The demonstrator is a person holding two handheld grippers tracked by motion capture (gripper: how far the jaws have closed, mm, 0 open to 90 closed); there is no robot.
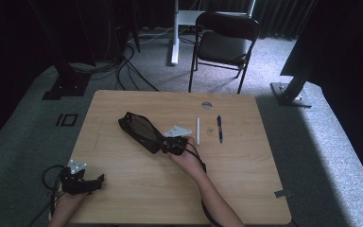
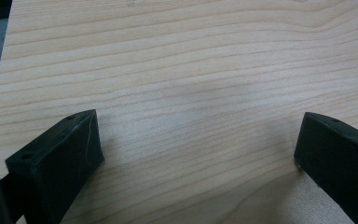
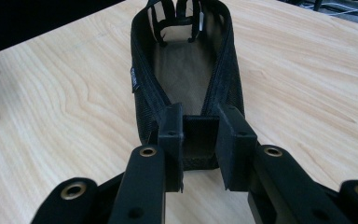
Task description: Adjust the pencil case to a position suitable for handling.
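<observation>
A black mesh pouch [image 1: 141, 130] lies open on the wooden table [image 1: 246, 179], slanting from the middle toward the far left. My right gripper [image 1: 166, 144] is shut on its near end; in the right gripper view the two jaws pinch the pouch's [image 3: 186, 70] end wall between them at my right gripper [image 3: 200, 135], and the dark lining and inner straps show beyond. Near the table's front left corner my left gripper [image 1: 98, 181] is held low over bare wood. There my left gripper [image 2: 198, 126] stands open with nothing between its fingers.
A white pen [image 1: 198, 130] and a blue pen [image 1: 220, 128] lie side by side just right of my right gripper. A round cable hole [image 1: 206, 105] sits near the far edge. A folding chair [image 1: 224, 40] stands beyond the table.
</observation>
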